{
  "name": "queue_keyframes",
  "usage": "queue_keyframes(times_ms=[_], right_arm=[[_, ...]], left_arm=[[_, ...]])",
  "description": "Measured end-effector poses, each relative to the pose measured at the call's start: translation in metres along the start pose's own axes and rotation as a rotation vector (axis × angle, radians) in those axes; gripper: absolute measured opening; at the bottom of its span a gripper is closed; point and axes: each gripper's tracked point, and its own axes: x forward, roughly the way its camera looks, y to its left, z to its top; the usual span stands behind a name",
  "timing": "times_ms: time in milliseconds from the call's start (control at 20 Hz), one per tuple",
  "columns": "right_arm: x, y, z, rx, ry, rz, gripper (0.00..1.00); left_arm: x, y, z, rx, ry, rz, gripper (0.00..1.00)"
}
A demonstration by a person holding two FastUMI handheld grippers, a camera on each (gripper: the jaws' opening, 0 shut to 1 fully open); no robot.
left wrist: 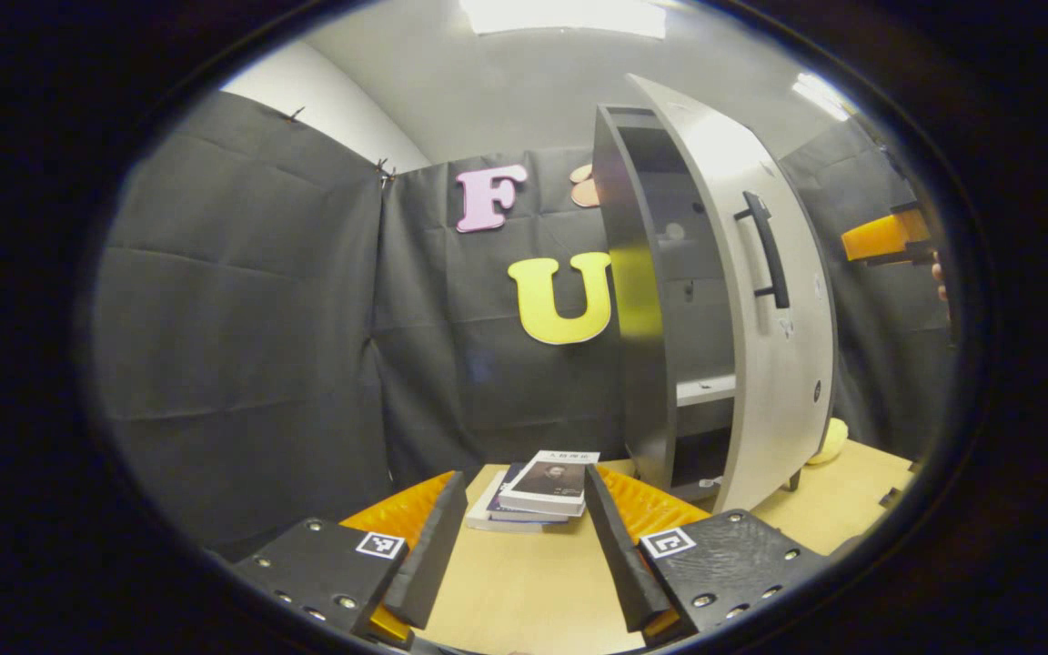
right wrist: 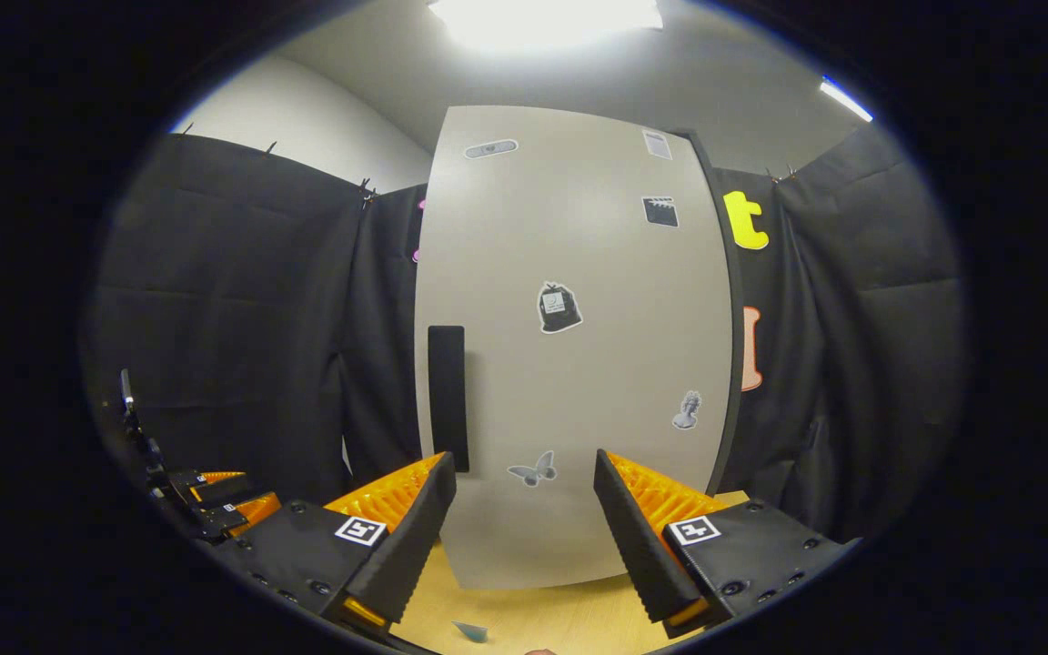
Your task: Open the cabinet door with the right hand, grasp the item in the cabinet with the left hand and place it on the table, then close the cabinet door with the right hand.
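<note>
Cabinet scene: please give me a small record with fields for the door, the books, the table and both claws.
cabinet door: open, black handle outside
books: stacked on the table, ahead of the left claw
table: light wood
left claw: open, empty, over the table
right claw: open, empty, facing the door front
stickers: several on the door front

In the left gripper view, a stack of books (left wrist: 538,496) lies on the surface (left wrist: 533,582), ahead of and between the fingers of the left hand-held gripper (left wrist: 519,537). To the right of the books stands the cabinet (left wrist: 638,300), its door (left wrist: 765,300) swung partly open, with the handle (left wrist: 768,247) on the door's outer face. A shelf (left wrist: 704,389) sits inside the cabinet. Behind the door's lower edge a rounded object (left wrist: 829,441) rests on the surface. The right hand-held gripper (left wrist: 888,238) shows to the right of the door.

In the right gripper view, the door (right wrist: 579,346) stands directly ahead of the right hand-held gripper (right wrist: 524,509), its handle (right wrist: 447,396) near the left edge. The left hand-held gripper (right wrist: 219,500) is at lower left.
</note>
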Motion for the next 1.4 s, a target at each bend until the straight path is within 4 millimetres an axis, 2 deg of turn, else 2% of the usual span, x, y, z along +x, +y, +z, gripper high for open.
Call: queue_keyframes(times_ms=[250,350,400,500,600,650,800,850,950,1250,1300,1400], right_arm=[[-0.014,-0.045,-0.003,0.013,0.003,0.011,0.97],[-0.025,-0.067,-0.002,0.03,-0.007,0.006,0.94],[-0.028,-0.078,-0.002,0.038,-0.01,0.002,0.97],[-0.038,-0.099,-0.004,0.042,-0.012,-0.01,0.94],[-0.047,-0.122,-0.006,0.043,-0.016,-0.033,0.96],[-0.051,-0.131,-0.007,0.045,-0.017,-0.041,0.94],[-0.06,-0.159,-0.009,0.041,-0.027,-0.076,0.96],[-0.062,-0.168,-0.01,0.042,-0.029,-0.086,0.92],[-0.067,-0.182,-0.013,0.059,-0.035,-0.104,0.96],[-0.08,-0.225,-0.028,0.081,-0.031,-0.186,0.96],[-0.082,-0.23,-0.029,0.083,-0.031,-0.199,0.92],[-0.086,-0.235,-0.031,0.093,-0.035,-0.211,0.92]], left_arm=[[0.001,-0.038,0.02,0.001,-0.004,0.025,0.78],[0.001,-0.056,0.031,0.0,-0.015,0.028,0.78],[0.0,-0.066,0.035,-0.002,-0.016,0.027,0.78],[-0.002,-0.085,0.044,-0.009,-0.023,0.019,0.78],[-0.003,-0.102,0.054,-0.007,-0.033,0.011,0.78],[-0.004,-0.111,0.059,-0.005,-0.037,0.006,0.78],[-0.004,-0.135,0.067,-0.005,-0.04,-0.012,0.78],[-0.004,-0.142,0.07,-0.004,-0.041,-0.017,0.78],[-0.007,-0.151,0.075,0.003,-0.044,-0.022,0.78],[-0.002,-0.169,0.092,0.03,-0.059,-0.027,0.78],[-0.004,-0.169,0.095,0.031,-0.063,-0.025,0.78],[-0.004,-0.172,0.101,0.033,-0.071,-0.025,0.78]])
